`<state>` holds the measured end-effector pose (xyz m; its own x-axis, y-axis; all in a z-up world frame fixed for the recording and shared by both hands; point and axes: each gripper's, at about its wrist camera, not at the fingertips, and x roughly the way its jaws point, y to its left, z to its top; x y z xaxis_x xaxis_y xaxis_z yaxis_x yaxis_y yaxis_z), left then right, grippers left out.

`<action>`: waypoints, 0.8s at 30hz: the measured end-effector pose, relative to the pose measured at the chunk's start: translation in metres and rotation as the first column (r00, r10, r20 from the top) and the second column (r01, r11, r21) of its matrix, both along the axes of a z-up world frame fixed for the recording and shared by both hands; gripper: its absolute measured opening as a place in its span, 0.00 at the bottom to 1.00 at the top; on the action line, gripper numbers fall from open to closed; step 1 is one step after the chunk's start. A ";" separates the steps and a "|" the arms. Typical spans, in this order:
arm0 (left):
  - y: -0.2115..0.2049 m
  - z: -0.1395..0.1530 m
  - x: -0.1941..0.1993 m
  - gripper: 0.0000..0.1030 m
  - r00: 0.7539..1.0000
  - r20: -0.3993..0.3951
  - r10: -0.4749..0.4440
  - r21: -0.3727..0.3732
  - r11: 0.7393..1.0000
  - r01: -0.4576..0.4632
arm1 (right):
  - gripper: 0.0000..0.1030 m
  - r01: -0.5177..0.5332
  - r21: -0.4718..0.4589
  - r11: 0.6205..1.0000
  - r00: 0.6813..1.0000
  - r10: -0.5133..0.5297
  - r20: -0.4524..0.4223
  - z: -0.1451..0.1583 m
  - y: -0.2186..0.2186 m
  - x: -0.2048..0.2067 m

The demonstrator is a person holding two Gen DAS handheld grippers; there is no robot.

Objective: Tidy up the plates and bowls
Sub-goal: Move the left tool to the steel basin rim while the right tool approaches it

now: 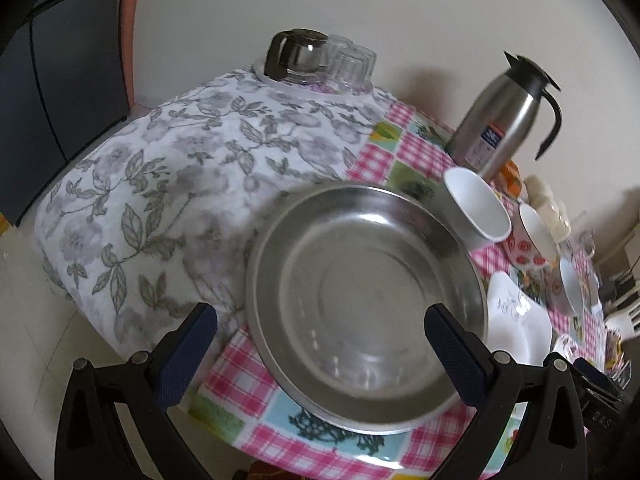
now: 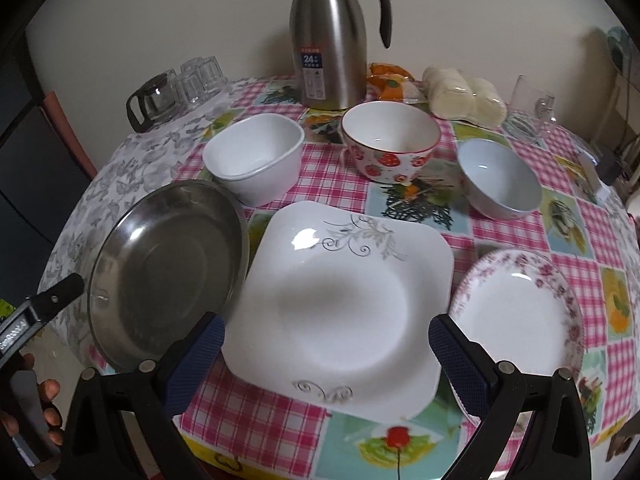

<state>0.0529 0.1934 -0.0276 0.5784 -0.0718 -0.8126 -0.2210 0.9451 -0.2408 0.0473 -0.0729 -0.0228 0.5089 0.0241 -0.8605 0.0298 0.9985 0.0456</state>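
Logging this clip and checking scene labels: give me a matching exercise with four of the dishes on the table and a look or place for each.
Things:
1. steel plate
2. square plate
3. strawberry bowl
4. round plate

Descriptions:
A. pink flower rim, far right
B. grey scroll pattern, centre front
C. plain metal, left of the row
D. red fruit print, in front of the steel jug

Pairs: 1-C, 2-B, 3-D, 4-A

Your left view smears the thermos point(image 1: 505, 120) and steel plate point(image 1: 366, 304) rim — motion blur. Far-right bowls squash together there, unreadable. The right view crops the floral plate point(image 2: 520, 320) behind a finger; thermos label text too small.
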 end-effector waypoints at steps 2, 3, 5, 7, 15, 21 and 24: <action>0.006 -0.005 0.003 1.00 1.000 0.009 0.014 0.009 1.000 -0.015 | 1.00 -0.003 0.005 1.000 1.000 0.003 -0.006 -0.003 0.001 0.006; 0.008 -0.007 0.004 1.00 1.000 0.008 0.019 0.018 1.000 -0.019 | 1.00 -0.005 0.010 1.000 1.000 0.005 -0.009 -0.006 0.002 0.010; 0.012 -0.013 0.009 1.00 1.000 0.001 0.026 0.028 0.999 -0.026 | 1.00 -0.018 0.014 1.000 1.000 0.018 -0.022 -0.011 0.005 0.018; 0.014 -0.017 0.011 1.00 1.000 0.004 0.024 0.029 0.999 -0.024 | 1.00 -0.031 0.015 0.999 0.999 0.032 -0.025 -0.015 0.008 0.024; 0.017 -0.040 0.032 1.00 0.999 -0.052 -0.012 0.065 0.998 0.015 | 0.90 -0.077 0.045 0.996 0.997 0.078 -0.019 -0.033 0.025 0.044; 0.021 -0.052 0.040 1.00 0.995 -0.099 -0.005 0.084 0.996 0.013 | 0.85 -0.090 0.050 0.995 0.996 0.091 -0.001 -0.038 0.036 0.051; 0.023 -0.057 0.044 1.00 0.991 -0.130 0.010 0.106 0.994 0.004 | 0.85 -0.107 0.055 0.993 0.994 0.106 0.014 -0.038 0.040 0.053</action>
